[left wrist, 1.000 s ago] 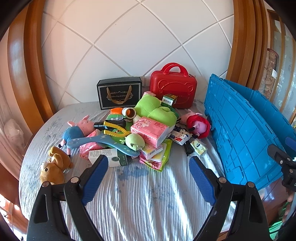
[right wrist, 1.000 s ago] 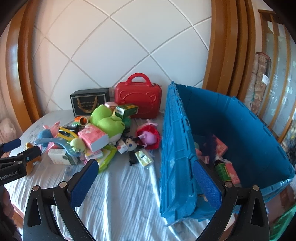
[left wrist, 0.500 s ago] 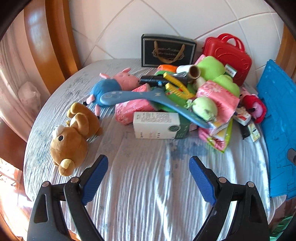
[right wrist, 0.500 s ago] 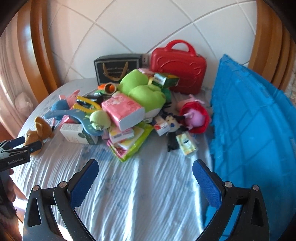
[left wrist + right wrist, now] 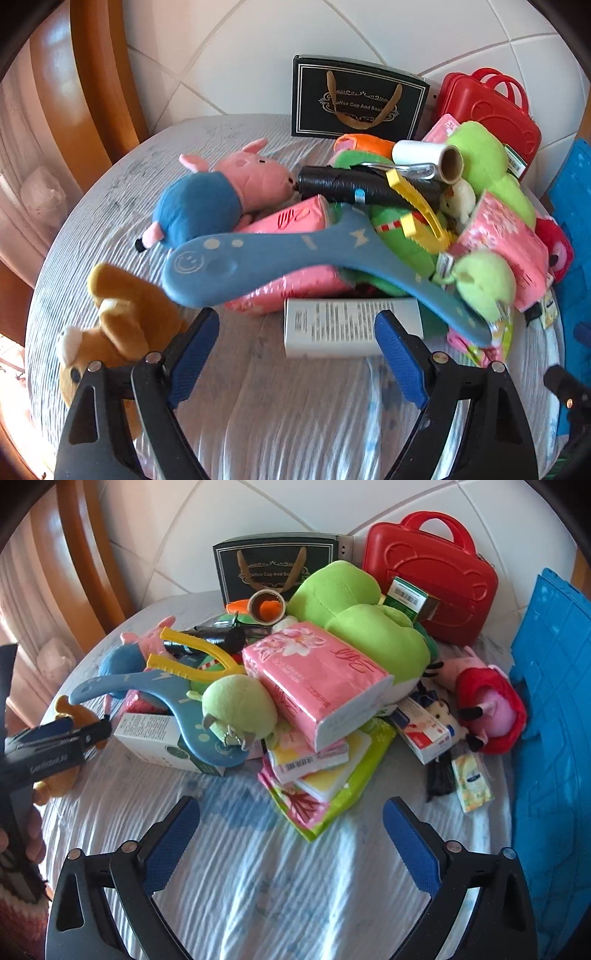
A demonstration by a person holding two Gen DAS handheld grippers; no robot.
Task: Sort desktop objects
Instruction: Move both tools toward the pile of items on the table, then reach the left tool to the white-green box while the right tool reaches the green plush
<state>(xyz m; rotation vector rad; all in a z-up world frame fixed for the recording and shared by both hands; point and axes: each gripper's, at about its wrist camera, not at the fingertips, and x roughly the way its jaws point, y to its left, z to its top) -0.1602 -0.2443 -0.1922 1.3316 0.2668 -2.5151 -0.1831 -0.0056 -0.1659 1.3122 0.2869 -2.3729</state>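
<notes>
A heap of objects lies on the round table. In the left wrist view my left gripper (image 5: 295,332) is open and empty, just before a white box (image 5: 332,325) and a blue boomerang-shaped toy (image 5: 280,254), with a brown plush bear (image 5: 122,325) at its left finger. A blue-and-pink pig plush (image 5: 214,195) lies behind. In the right wrist view my right gripper (image 5: 291,834) is open and empty, a short way before a pink tissue pack (image 5: 317,679), a green plush (image 5: 362,624) and flat packets (image 5: 325,775). The left gripper's side (image 5: 48,749) shows at the left.
A blue crate (image 5: 554,709) stands at the table's right. A red case (image 5: 432,572) and a black gift bag (image 5: 277,568) stand against the back wall. A red pig plush (image 5: 487,709) lies by the crate. Bare cloth (image 5: 277,893) lies near both grippers.
Both grippers have swung left, away from the crate, and moved in closer to the heap. Both have stayed open. Nothing on the table has moved.
</notes>
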